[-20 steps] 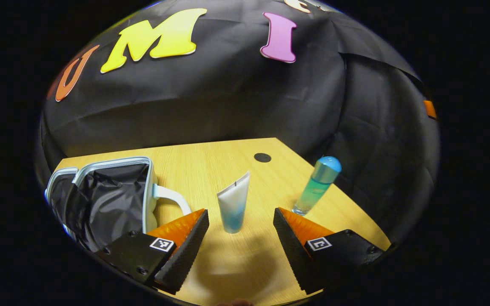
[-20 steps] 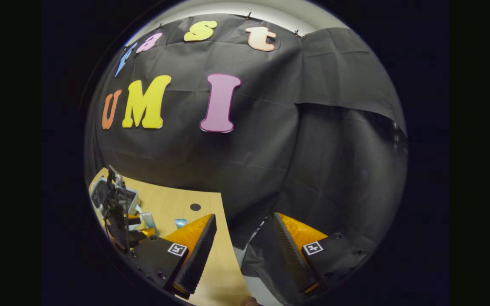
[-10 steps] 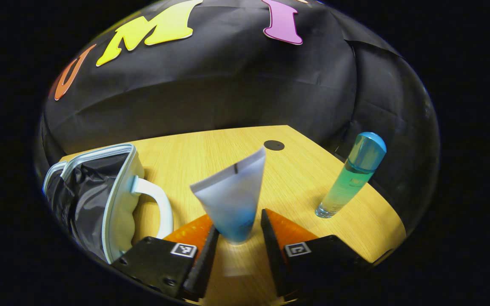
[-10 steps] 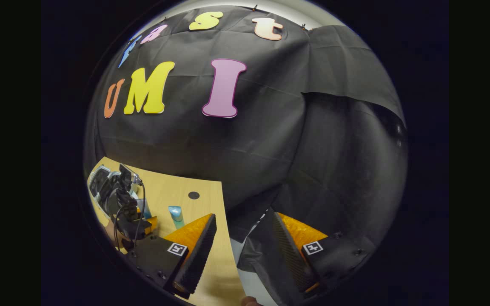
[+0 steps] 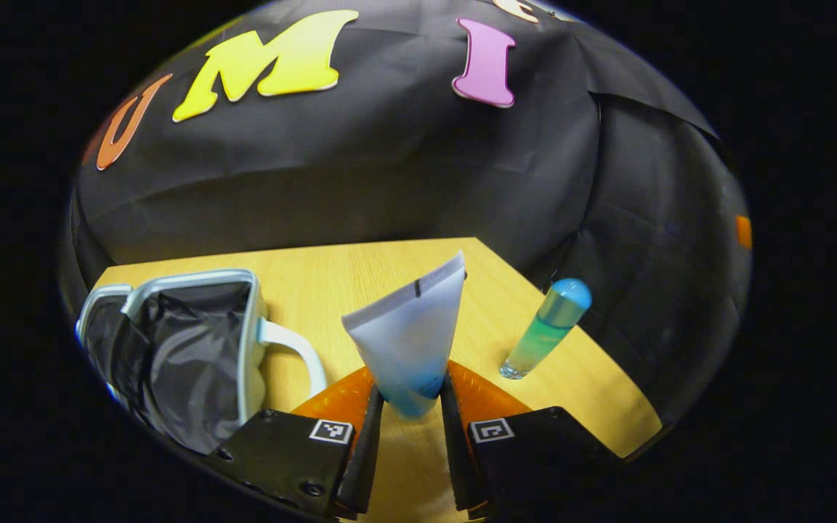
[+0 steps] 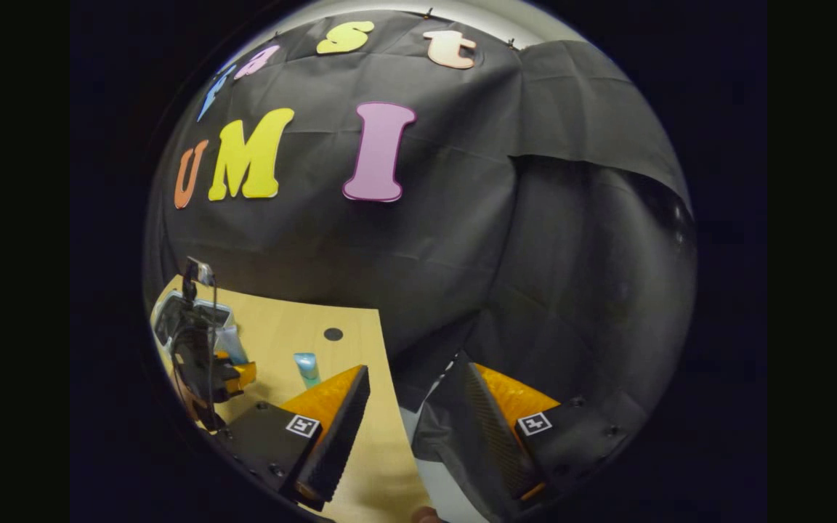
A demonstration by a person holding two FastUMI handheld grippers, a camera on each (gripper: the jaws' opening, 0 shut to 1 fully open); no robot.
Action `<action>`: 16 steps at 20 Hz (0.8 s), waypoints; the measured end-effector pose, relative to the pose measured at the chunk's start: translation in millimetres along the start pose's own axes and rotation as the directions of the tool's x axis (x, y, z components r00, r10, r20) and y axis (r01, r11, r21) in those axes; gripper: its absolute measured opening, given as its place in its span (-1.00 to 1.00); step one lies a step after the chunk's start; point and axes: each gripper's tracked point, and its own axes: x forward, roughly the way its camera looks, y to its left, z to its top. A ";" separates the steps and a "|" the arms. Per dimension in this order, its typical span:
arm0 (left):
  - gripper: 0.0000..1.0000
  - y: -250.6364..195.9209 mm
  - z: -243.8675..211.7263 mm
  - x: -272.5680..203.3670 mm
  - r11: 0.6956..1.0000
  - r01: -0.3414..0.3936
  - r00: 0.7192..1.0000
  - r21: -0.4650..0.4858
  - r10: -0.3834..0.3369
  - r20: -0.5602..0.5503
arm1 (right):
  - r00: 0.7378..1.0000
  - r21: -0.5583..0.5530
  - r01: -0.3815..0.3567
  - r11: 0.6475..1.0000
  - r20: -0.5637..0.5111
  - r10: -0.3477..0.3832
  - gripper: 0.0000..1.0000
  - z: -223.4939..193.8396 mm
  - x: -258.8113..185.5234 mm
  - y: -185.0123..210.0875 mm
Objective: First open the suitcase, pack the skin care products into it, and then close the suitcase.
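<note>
In the left gripper view my left gripper (image 5: pixel 410 407) is shut on a white-and-blue cream tube (image 5: pixel 411 338), held cap-down above the table. To its left lies the small pale suitcase (image 5: pixel 171 349), lid open, dark lining showing, white handle toward me. A clear green bottle with a blue cap (image 5: pixel 546 330) stands upright to the right near the table edge. In the right gripper view my right gripper (image 6: pixel 411 428) is open with nothing between its fingers, hovering over the table's right edge. Farther off at left there, the left gripper (image 6: pixel 204 363) holds the tube (image 6: pixel 232 344), and the bottle (image 6: pixel 307 368) stands nearby.
The wooden table (image 5: pixel 360 272) has a black round grommet (image 6: pixel 333 334) near its back. The table's right edge (image 6: pixel 389 407) drops off beside the black cloth wall. Bare wood lies between the suitcase and the bottle.
My left gripper moved onto the tube, shut on it, then lifted it off the table and drew back a little. The right gripper stayed open and nearly still.
</note>
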 end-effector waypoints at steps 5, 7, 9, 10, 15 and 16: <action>-0.11 48.0 32.8 -77.6 0.999 -0.028 0.999 0.034 0.026 0.041 | 1.000 0.030 -0.023 0.999 0.006 0.023 0.60 6.9 -12.9 53.2; -0.12 81.1 28.4 -102.2 0.997 -0.064 0.998 0.038 0.063 0.026 | 0.999 0.043 -0.032 0.999 0.001 0.032 0.60 7.1 -18.0 78.6; -0.12 118.5 14.7 -118.9 0.994 -0.109 0.994 0.022 0.109 -0.010 | 0.999 0.053 -0.043 0.998 -0.007 0.044 0.60 5.3 -24.1 104.9; -0.12 139.3 5.9 -122.4 0.990 -0.139 0.990 0.006 0.139 -0.036 | 0.999 0.053 -0.045 0.998 -0.010 0.045 0.60 3.7 -26.2 116.4; -0.11 218.5 -55.4 -118.7 0.969 -0.243 0.947 -0.049 0.226 -0.229 | 0.998 0.040 -0.045 0.998 -0.037 0.046 0.59 -2.4 -35.4 162.9; -0.11 225.0 -68.1 -118.4 0.966 -0.256 0.932 -0.047 0.233 -0.279 | 0.998 0.033 -0.041 0.999 -0.043 0.042 0.60 -3.4 -36.5 167.8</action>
